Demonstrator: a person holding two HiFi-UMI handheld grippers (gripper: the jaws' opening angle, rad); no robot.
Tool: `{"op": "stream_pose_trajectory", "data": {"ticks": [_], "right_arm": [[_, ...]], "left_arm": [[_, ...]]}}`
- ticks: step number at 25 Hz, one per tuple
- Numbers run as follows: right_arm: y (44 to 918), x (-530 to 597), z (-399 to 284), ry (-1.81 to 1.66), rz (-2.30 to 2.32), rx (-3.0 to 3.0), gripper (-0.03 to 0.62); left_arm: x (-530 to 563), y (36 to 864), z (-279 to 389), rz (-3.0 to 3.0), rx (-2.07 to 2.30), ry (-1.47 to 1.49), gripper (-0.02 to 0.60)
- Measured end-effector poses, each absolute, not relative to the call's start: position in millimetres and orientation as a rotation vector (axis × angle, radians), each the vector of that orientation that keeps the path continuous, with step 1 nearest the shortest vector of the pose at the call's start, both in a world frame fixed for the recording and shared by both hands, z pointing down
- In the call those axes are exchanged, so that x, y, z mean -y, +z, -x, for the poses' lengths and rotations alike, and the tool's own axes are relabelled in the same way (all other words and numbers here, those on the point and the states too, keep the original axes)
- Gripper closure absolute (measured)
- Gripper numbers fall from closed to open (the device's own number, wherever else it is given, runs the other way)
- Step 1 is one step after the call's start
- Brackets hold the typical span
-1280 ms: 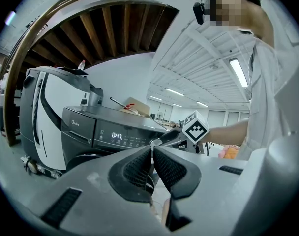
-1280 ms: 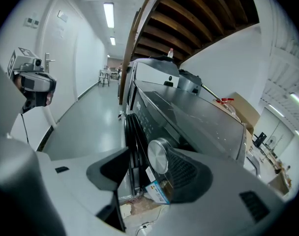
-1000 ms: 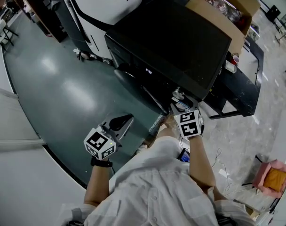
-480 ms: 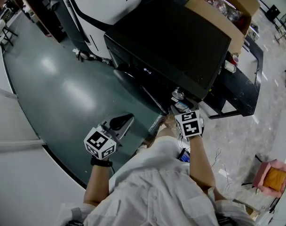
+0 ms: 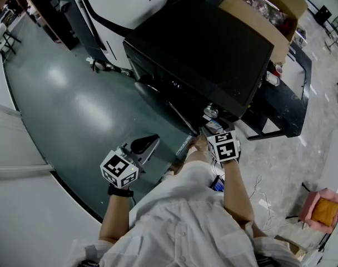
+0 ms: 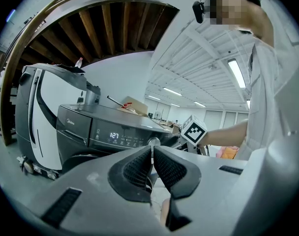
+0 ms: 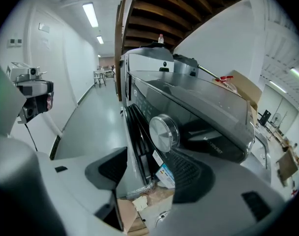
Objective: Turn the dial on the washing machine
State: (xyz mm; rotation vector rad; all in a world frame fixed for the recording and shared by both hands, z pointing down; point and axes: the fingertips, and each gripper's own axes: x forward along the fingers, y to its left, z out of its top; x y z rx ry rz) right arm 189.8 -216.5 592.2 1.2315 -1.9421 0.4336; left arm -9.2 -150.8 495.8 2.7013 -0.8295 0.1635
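The dark washing machine [image 5: 202,43] stands in front of me, its control panel [image 6: 114,136] lit with digits. Its round silver dial [image 7: 163,132] sits at the panel's right end, also seen as the dial [image 5: 211,111] from above. My right gripper [image 7: 148,168] is open, its jaws spread just below and in front of the dial, not touching it. From the head view the right gripper [image 5: 212,128] hangs close under the dial. My left gripper [image 5: 145,143] is held back to the left, away from the machine; its pads [image 6: 139,166] are pressed together on nothing.
A white appliance [image 5: 124,4] stands behind the washer on the left. A cardboard box [image 5: 263,4] sits behind its top right corner. A black frame [image 5: 294,93] is to the right. Labels [image 7: 164,173] hang on the machine's front under the dial. Green floor [image 5: 74,104] spreads left.
Hardly anything differs. The right gripper stays close under the dial, shifted by only a few pixels. The left gripper holds its place.
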Motion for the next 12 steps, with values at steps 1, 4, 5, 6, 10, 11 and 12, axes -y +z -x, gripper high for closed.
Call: {"op": "stream_pose_trajectory", "data": {"ticks": [1, 4, 5, 6, 10, 11, 12], "right_arm": [[592.1, 216.5, -189.8, 0.434, -1.23, 1.941, 0.321], [594.2, 215.3, -189.1, 0.437, -1.225, 1.936, 0.321], [595.6, 215.1, -188.7, 0.442, -1.225, 1.935, 0.319], [597.1, 214.9, -188.2, 0.447, -1.223, 1.934, 0.319], [601.9, 214.8, -187.3, 0.454, -1.207, 1.934, 0.322], [601.8, 214.7, -187.6, 0.451, -1.207, 1.937, 0.322], [601.5, 214.3, -188.2, 0.447, -1.209, 1.94, 0.335]], "left_arm": [[151.0, 495.5, 9.7, -2.7, 0.832, 0.162, 0.565], [150.8, 496.3, 11.5, -2.698, 0.836, 0.161, 0.565], [150.9, 496.9, 11.8, -2.697, 0.836, 0.161, 0.565], [150.8, 497.4, 11.9, -2.697, 0.835, 0.161, 0.565], [150.3, 496.4, 11.6, -2.701, 0.834, 0.161, 0.565], [150.1, 495.9, 12.1, -2.702, 0.836, 0.162, 0.565], [150.0, 495.6, 13.2, -2.701, 0.84, 0.162, 0.565]]}}
